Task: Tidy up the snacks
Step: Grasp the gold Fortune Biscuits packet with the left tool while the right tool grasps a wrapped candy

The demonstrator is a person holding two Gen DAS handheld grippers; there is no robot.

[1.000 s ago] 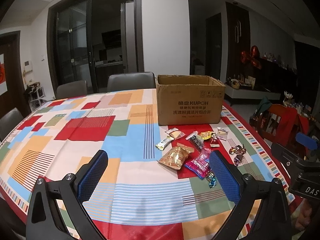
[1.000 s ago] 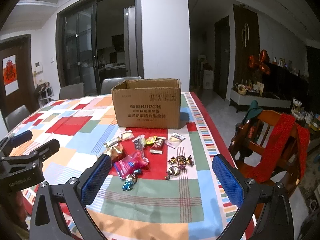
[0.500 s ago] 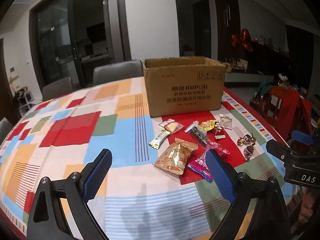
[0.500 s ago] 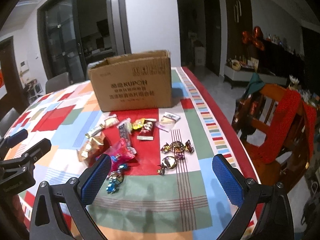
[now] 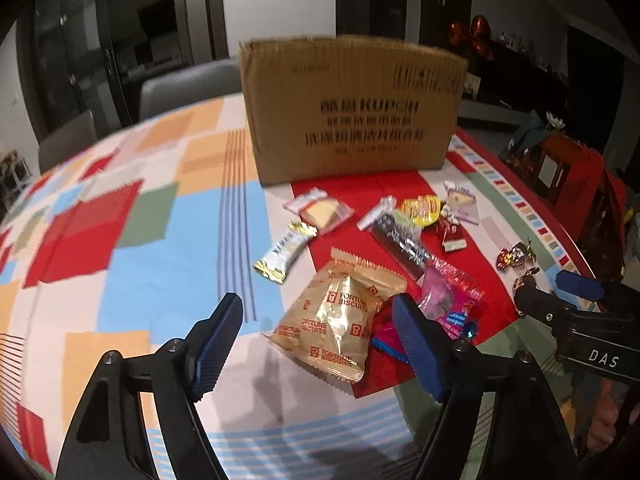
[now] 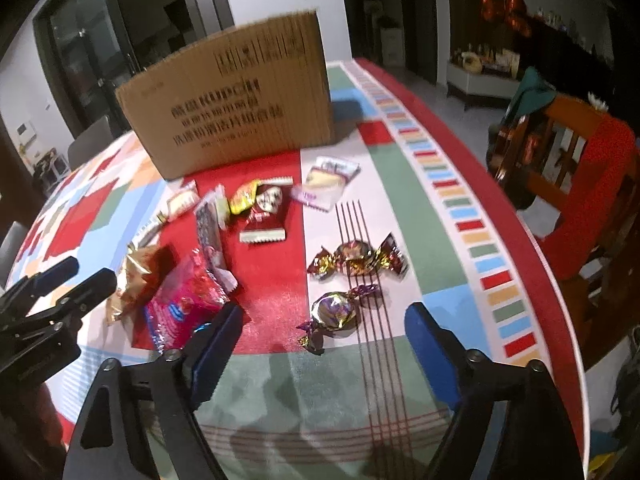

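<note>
A cardboard box (image 5: 352, 108) stands at the back of the table, also in the right wrist view (image 6: 232, 104). Several snacks lie in front of it. My left gripper (image 5: 320, 344) is open, low over the table, with the gold fortune biscuit bag (image 5: 340, 320) between its fingers. A pink packet (image 5: 448, 300) lies to its right. My right gripper (image 6: 324, 344) is open, just before a purple-gold wrapped candy (image 6: 334, 312). A gold-brown wrapped candy (image 6: 356, 258) lies beyond it. The pink packet (image 6: 182, 304) sits at the right gripper's left finger.
The table wears a colourful patchwork cloth (image 5: 120, 240). A wooden chair with a red cloth (image 6: 580, 184) stands past the table's right edge. Grey chairs (image 5: 188, 88) stand at the far side. The left gripper (image 6: 48, 300) shows at the left of the right wrist view.
Both grippers have moved forward and down toward the snacks. The left one now frames the gold bag; the right one has closed in on the wrapped candies. Both stay open.
</note>
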